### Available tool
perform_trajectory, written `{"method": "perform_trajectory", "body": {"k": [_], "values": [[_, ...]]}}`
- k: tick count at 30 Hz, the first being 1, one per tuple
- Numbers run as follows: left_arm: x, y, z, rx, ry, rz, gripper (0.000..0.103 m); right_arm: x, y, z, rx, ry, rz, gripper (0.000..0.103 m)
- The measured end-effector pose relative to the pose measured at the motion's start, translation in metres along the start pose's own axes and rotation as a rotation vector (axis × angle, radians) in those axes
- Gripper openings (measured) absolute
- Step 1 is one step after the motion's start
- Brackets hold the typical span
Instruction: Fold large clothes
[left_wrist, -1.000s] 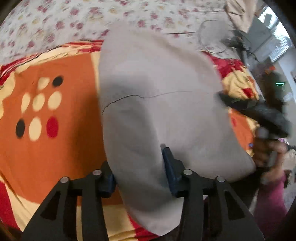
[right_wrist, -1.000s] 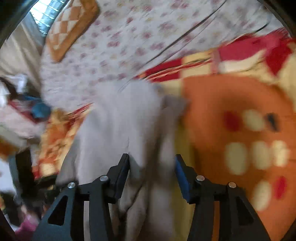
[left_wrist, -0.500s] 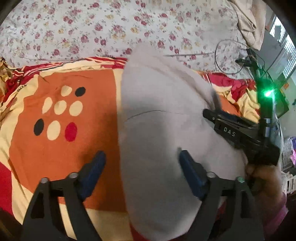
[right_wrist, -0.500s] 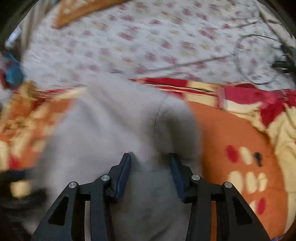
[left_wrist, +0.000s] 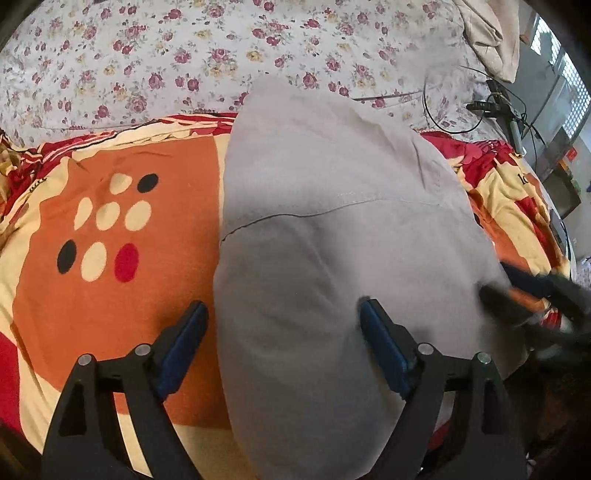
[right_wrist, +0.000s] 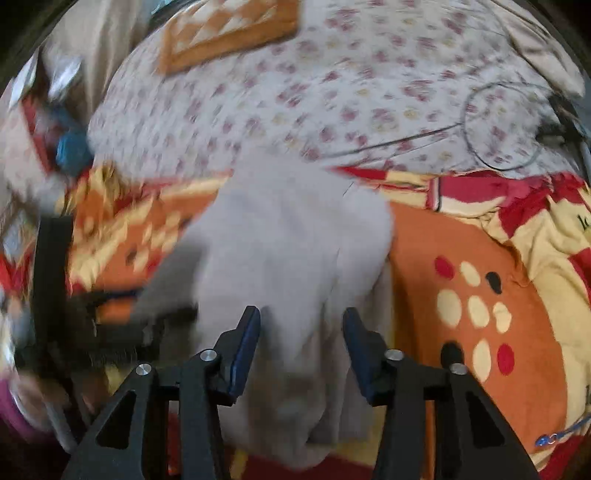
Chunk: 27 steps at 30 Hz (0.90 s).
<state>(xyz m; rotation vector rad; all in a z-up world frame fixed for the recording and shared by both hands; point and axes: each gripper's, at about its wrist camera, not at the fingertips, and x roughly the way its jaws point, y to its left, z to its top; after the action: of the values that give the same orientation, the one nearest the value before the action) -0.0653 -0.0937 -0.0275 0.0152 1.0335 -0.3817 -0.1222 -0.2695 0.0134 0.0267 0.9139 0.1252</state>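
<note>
A grey garment (left_wrist: 332, 240) lies folded on the orange, red and cream blanket (left_wrist: 110, 295). It also shows in the right wrist view (right_wrist: 295, 258), blurred. My left gripper (left_wrist: 284, 347) is open wide above its near left edge and holds nothing. My right gripper (right_wrist: 301, 347) is open, with a fold of the grey cloth between its fingers but not pinched. In the left wrist view the right gripper (left_wrist: 532, 306) shows blurred at the garment's right edge.
A floral bedsheet (left_wrist: 184, 55) lies beyond the blanket. Black cables (left_wrist: 461, 107) and a beige cloth (left_wrist: 491, 37) lie at the far right. An orange checked cushion (right_wrist: 229, 29) is at the far side in the right wrist view.
My left gripper let go of the grey garment and opened wide, then pulled back. My right gripper opened a little and swung along the garment's right edge.
</note>
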Motion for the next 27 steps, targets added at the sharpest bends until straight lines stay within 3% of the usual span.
{"method": "perform_trajectory", "body": {"k": [2, 3, 5, 8, 10, 17, 27], "values": [[-0.001, -0.002, -0.001, 0.007, -0.001, 0.0, 0.085, 0.026, 0.002, -0.018, -0.075, 0.053, -0.186, 0.045], [-0.001, -0.003, -0.001, 0.009, -0.002, 0.002, 0.085, 0.031, -0.002, -0.024, -0.066, 0.059, -0.206, 0.046], [-0.007, -0.007, -0.003, 0.025, -0.022, 0.029, 0.085, 0.039, -0.015, -0.027, -0.009, 0.06, -0.185, 0.048], [-0.014, -0.009, -0.005, 0.038, -0.044, 0.047, 0.085, 0.027, -0.011, -0.024, -0.021, 0.021, -0.228, 0.048], [-0.018, -0.008, -0.006, 0.039, -0.054, 0.054, 0.085, 0.018, -0.01, -0.022, -0.004, 0.013, -0.209, 0.048], [-0.036, -0.003, -0.006, 0.013, -0.113, 0.083, 0.085, -0.017, -0.014, -0.021, 0.149, -0.076, -0.133, 0.064], [-0.06, -0.004, -0.009, 0.011, -0.178, 0.102, 0.085, -0.025, 0.0, -0.021, 0.17, -0.103, -0.125, 0.077]]}}
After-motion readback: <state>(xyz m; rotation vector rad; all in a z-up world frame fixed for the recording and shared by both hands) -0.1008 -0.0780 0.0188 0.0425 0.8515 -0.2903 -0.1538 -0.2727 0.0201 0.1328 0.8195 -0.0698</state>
